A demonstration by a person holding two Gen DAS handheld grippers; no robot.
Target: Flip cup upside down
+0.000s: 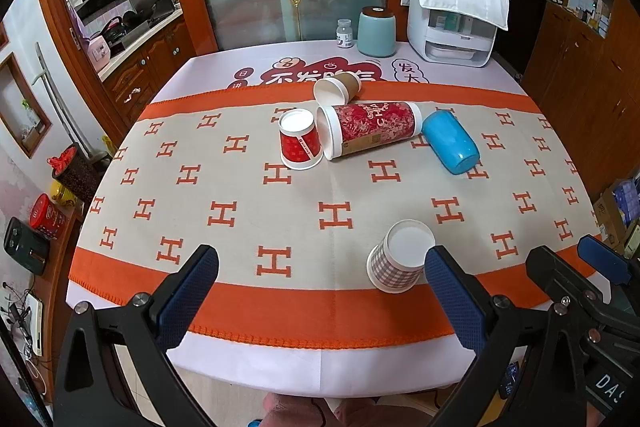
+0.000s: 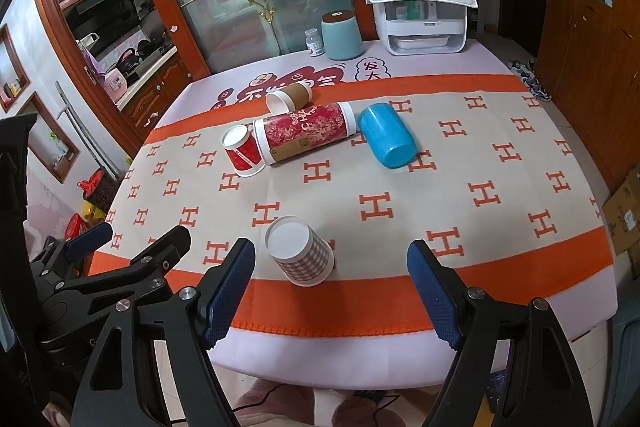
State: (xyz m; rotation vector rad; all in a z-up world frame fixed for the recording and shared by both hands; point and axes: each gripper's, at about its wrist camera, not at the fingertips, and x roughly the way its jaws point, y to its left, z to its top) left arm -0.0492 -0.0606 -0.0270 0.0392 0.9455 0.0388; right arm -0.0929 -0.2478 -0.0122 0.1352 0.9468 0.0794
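Observation:
A checked paper cup (image 1: 396, 261) (image 2: 302, 253) stands upside down near the table's front edge. A small red cup (image 1: 299, 139) (image 2: 242, 149) also stands upside down further back. A tall red patterned cup (image 1: 370, 129) (image 2: 306, 133), a brown cup (image 1: 338, 87) (image 2: 288, 97) and a blue cup (image 1: 450, 141) (image 2: 386, 137) lie on their sides. My left gripper (image 1: 320, 259) is open and empty at the front edge. My right gripper (image 2: 332, 255) is open and empty, just in front of the checked cup.
The table carries an orange and beige H-patterned cloth (image 1: 240, 195) (image 2: 460, 195). At the back stand a teal canister (image 1: 376, 31), a small white bottle (image 1: 344, 33) and a white appliance under a cloth (image 1: 454, 23). Wooden cabinets stand at the right.

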